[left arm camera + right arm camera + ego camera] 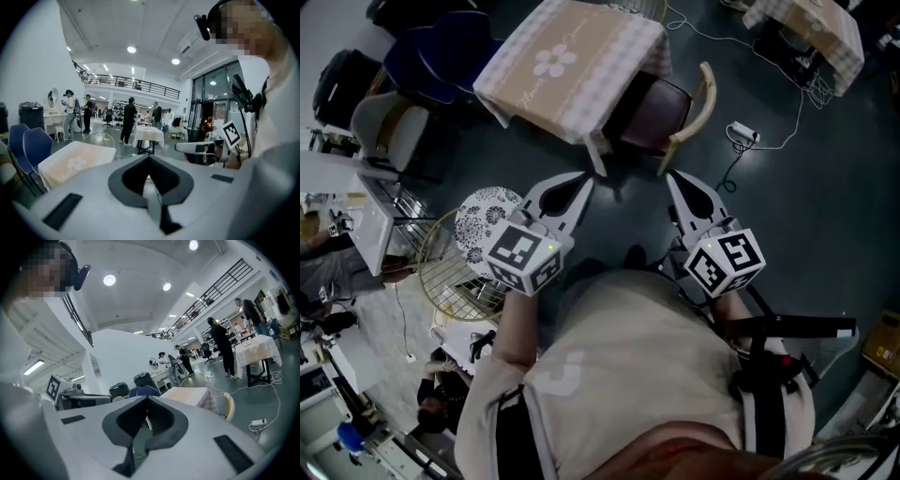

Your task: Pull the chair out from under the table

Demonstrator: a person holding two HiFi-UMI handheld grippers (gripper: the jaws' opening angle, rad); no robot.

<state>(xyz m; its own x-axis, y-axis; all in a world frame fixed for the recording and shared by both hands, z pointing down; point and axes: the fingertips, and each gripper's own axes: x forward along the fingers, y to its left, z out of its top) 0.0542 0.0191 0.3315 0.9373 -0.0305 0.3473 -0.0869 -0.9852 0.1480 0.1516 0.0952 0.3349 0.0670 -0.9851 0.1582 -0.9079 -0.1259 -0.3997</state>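
Note:
A square table (572, 56) with a beige, flower-printed cloth stands ahead of me. The chair (661, 112) has a dark brown seat and a pale curved back rail, and it is pushed part way under the table's right side. My left gripper (588, 177) and right gripper (671, 175) are held side by side in front of me. Both are shut and empty, with their tips short of the chair. In the left gripper view the closed left gripper (149, 160) points past the table (75, 164). In the right gripper view the right gripper (147, 403) points toward the table (187, 394) and the chair's back rail (228, 406).
Blue chairs (441, 56) stand left of the table. A round wire stand (455, 267) with a white patterned plate (487, 220) sits at my left. A power strip (742, 132) and its cable lie on the floor right of the chair. A second clothed table (811, 23) stands far right. People stand far off.

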